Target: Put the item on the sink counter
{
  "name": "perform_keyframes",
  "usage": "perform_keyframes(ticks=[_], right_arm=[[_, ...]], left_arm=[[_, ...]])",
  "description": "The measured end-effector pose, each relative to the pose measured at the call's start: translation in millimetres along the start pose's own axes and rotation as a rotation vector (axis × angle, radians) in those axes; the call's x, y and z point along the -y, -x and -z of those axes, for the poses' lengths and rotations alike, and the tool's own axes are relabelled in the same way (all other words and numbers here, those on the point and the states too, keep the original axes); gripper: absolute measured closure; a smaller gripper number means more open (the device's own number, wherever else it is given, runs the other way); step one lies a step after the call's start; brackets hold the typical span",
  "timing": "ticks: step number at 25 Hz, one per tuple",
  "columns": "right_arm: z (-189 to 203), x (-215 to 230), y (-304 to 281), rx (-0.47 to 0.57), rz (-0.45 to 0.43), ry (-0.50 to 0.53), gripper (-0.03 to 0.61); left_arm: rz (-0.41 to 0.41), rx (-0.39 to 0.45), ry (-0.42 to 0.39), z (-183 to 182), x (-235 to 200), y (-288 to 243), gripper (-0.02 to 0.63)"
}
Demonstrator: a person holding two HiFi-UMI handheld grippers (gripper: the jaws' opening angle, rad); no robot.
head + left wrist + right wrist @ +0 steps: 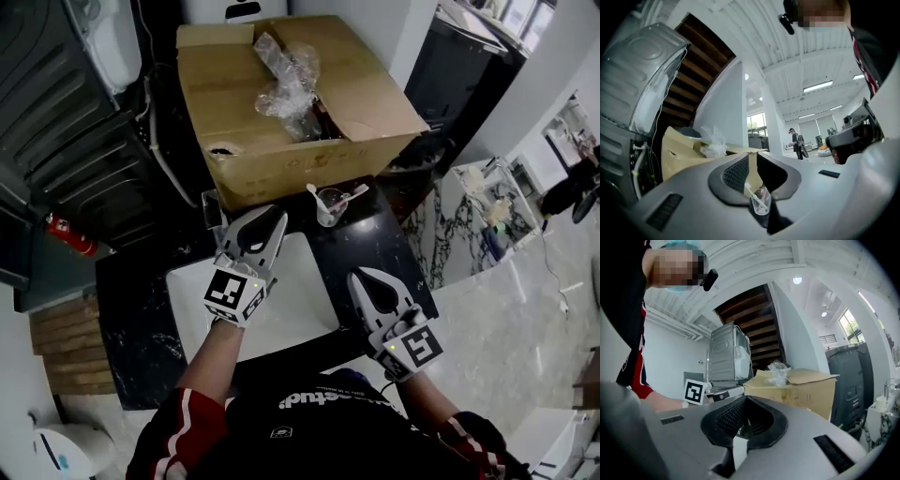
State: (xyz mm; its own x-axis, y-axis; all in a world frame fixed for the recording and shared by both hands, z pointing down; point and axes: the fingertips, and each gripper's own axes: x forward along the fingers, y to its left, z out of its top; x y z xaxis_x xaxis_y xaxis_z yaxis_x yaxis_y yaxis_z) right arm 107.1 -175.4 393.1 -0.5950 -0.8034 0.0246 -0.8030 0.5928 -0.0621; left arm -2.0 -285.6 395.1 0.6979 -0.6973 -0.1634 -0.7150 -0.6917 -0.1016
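Observation:
A clear plastic cup [330,204] with toothbrush-like sticks in it stands on the black sink counter [380,248], just in front of the cardboard box. My left gripper [279,218] hovers over the white sink basin [295,314], a short way left of the cup and apart from it. Its jaws stand slightly open with nothing between them. In the left gripper view the cup [761,202] shows beyond the gap of the left gripper [753,157]. My right gripper [362,276] is over the counter's near right part, shut and empty. The right gripper [746,398] shows its tips meeting.
A large open cardboard box [281,150] fills the counter's back, with crumpled clear plastic wrap [286,84] on top. A red fire extinguisher [67,234] lies at the left. A marble-patterned cabinet [469,220] stands to the right. The box [797,390] rises ahead in the right gripper view.

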Motion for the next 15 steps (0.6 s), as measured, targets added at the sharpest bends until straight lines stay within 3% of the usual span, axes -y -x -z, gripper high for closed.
perform_keyframes(ticks=[3,5,7,11,15], right_arm=[[-14.0,-19.7,-24.2,0.044,-0.074,0.007,0.541],[-18.0,-33.7,-37.4,0.061,-0.115,0.004,0.541],[-20.3,-48.1,-47.3,0.071,-0.152,0.0,0.541],[-20.4,-71.6,-63.5,0.071,-0.218,0.009,0.541],[-14.1,-85.1,-72.6,0.051,-0.233,0.024,0.541]], left_arm=[[-0.045,0.021,-0.029,-32.8,-8.0,36.8,0.572],[-0.077,0.004,0.032,-41.8,-9.8,63.2,0.586],[-0.098,-0.022,0.08,-44.4,-5.2,90.3,0.598],[-0.152,-0.058,0.074,-41.5,-1.3,133.3,0.598],[-0.188,-0.046,0.105,-42.9,-6.3,156.5,0.598]])
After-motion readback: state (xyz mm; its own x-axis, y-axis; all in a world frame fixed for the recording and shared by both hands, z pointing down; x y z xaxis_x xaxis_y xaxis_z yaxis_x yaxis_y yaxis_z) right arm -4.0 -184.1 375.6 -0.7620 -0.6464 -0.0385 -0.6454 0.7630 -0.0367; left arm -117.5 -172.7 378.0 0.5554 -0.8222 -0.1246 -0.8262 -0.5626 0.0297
